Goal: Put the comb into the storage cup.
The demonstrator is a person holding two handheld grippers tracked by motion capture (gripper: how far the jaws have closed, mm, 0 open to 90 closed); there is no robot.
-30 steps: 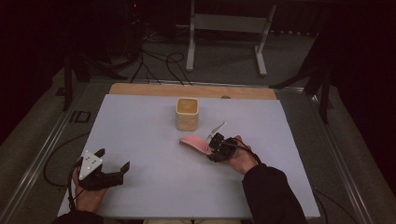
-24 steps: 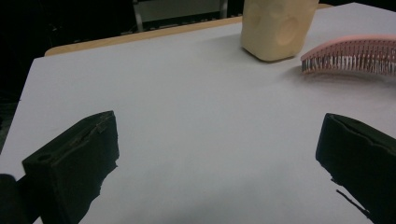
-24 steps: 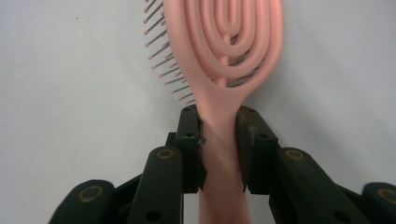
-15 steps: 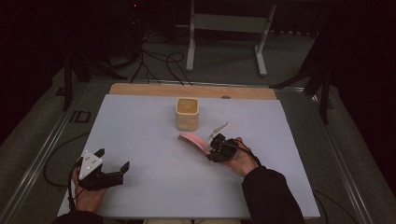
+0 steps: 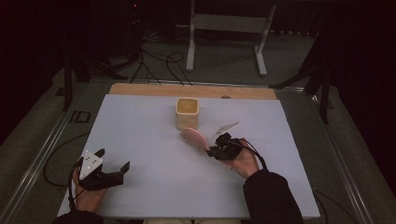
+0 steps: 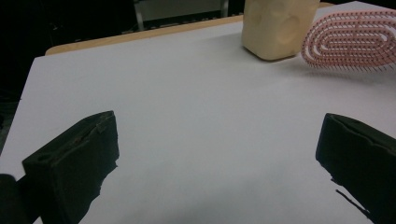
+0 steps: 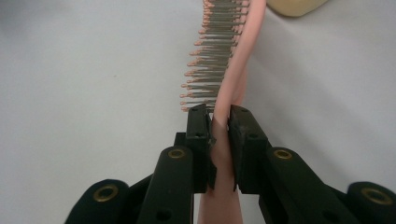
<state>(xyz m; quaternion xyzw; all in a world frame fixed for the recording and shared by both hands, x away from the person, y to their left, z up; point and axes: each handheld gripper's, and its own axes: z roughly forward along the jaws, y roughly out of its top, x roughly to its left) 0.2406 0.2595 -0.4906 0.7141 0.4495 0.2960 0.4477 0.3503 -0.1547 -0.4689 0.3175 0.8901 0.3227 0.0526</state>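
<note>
Right gripper (image 7: 219, 116) has closed on hairbrush (image 7: 229, 70), white table (image 5: 149, 140).

Lab: dark rm, floor cables (image 5: 154, 60), metal stand (image 5: 229, 23).

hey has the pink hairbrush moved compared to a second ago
No. In the high view the pink hairbrush lies beside the beige cup as before; the right tongs have just been closing on its handle.

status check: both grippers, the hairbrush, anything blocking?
Right gripper jaws just closing, clamped on pink hairbrush handle. Left gripper open, empty, near table edge. Brush beside beige cup; nothing else close.
</note>
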